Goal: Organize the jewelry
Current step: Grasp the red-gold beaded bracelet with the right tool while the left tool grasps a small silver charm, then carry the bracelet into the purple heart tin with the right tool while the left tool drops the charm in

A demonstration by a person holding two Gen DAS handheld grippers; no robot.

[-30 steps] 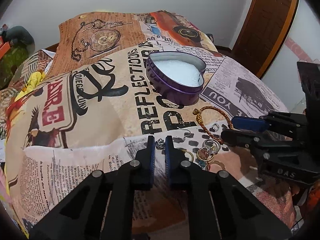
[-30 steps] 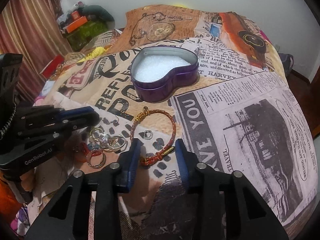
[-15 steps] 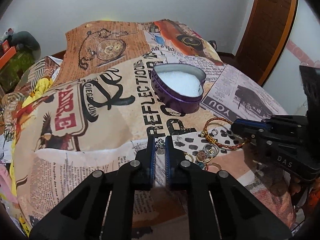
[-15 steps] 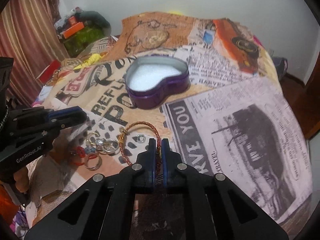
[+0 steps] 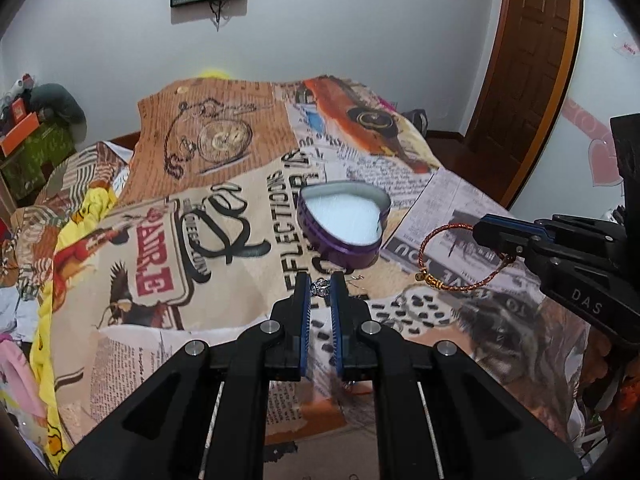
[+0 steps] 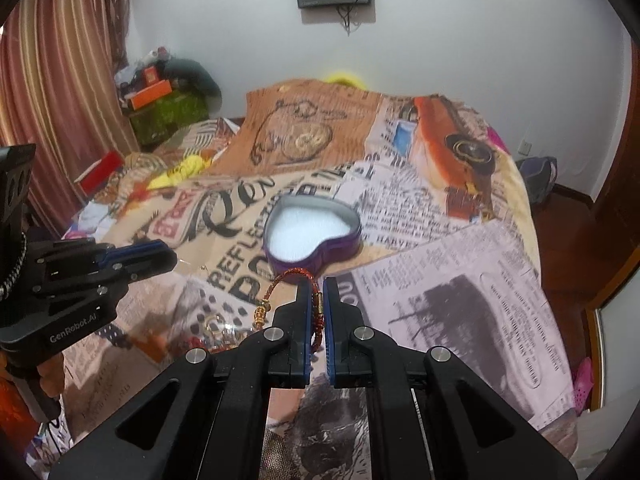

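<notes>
Pinching a small silver charm [image 5: 321, 287] at its very tips, the left hand-held gripper [image 5: 320, 292] stood nearly closed above the bed [image 5: 224, 240], whose cover is printed like old newspaper. The right hand-held gripper [image 6: 317, 300] was clamped fully on a red-and-gold cord bracelet [image 6: 316, 312], which hung clear of the cover in an open loop, its gold beads at the low end of the loop in the left wrist view. The open heart-shaped purple tin [image 5: 344, 220], lined with white padding, lay on the bed just beyond both tools. A few more rings [image 6: 216, 326] stayed on the cover below the right tool, too blurred to count.

The bracelet looked light and springy; it kept its round shape, so a grip across the cord seemed enough, though the loop could swing. The charm appeared tiny, hard and smooth, probably apt to slip or twist out of the pads, so a hold on its broadest part would likely serve best.
</notes>
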